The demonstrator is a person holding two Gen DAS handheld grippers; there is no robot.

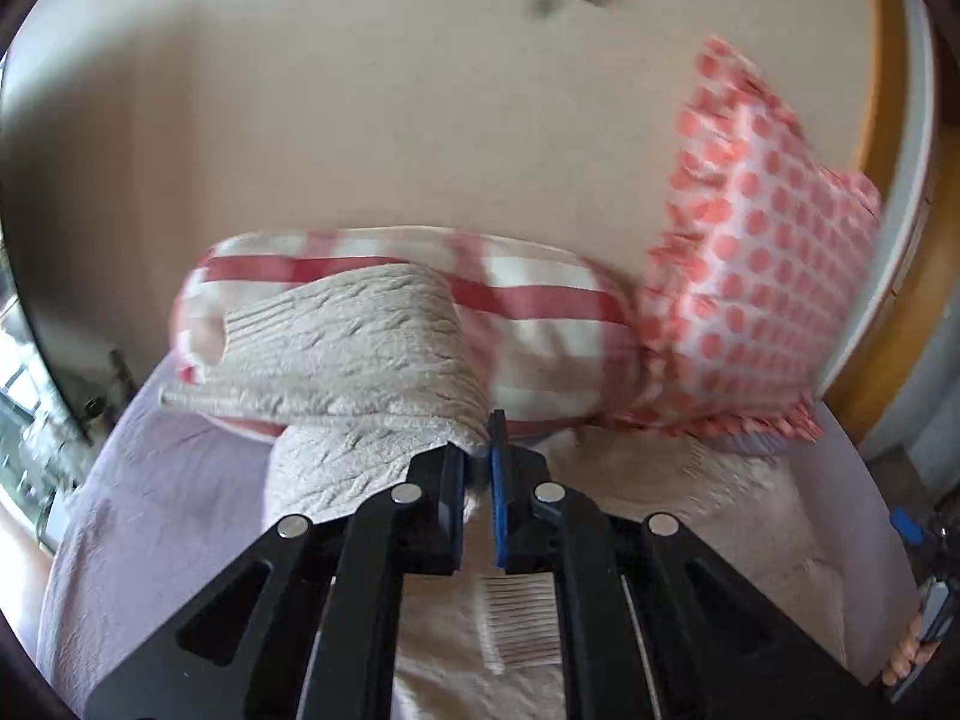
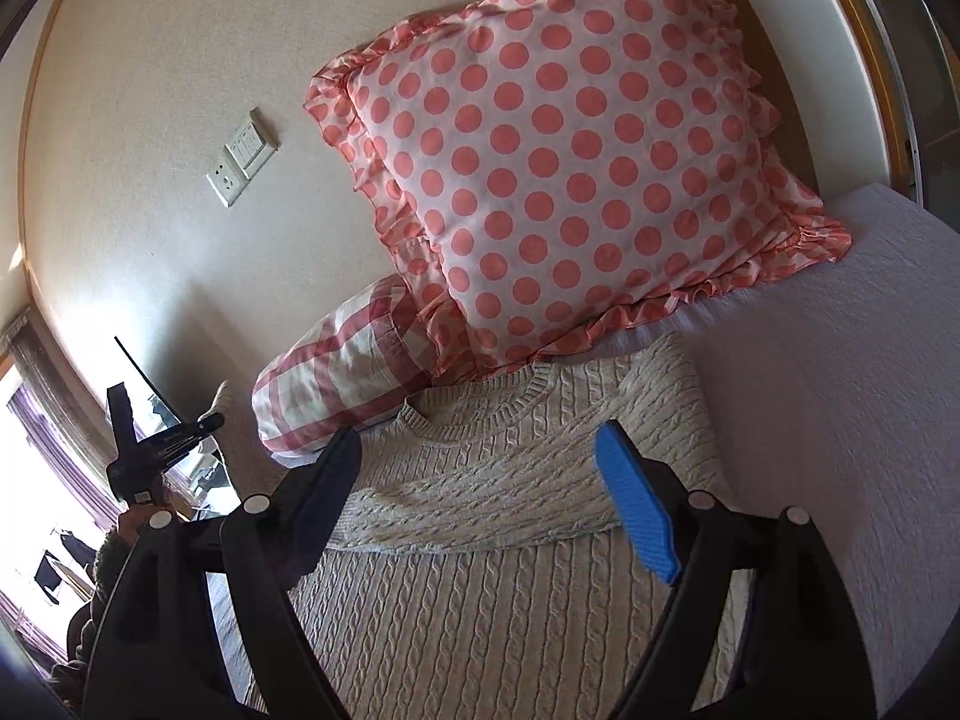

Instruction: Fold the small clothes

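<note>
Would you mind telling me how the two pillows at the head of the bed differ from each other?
The polka-dot pillow is white with coral dots and a ruffled edge; the checked pillow has red-and-white checks and no ruffle that shows. The polka-dot pillow leans against the wall, while the checked pillow lies low on the bed, partly tucked behind it. Both share red-and-white colouring.

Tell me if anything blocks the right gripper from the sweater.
Nothing visible does. The right gripper hangs open directly over the sweater, with only knit between its fingers. The dotted pillow lies beyond the collar, clear of the path.
</note>
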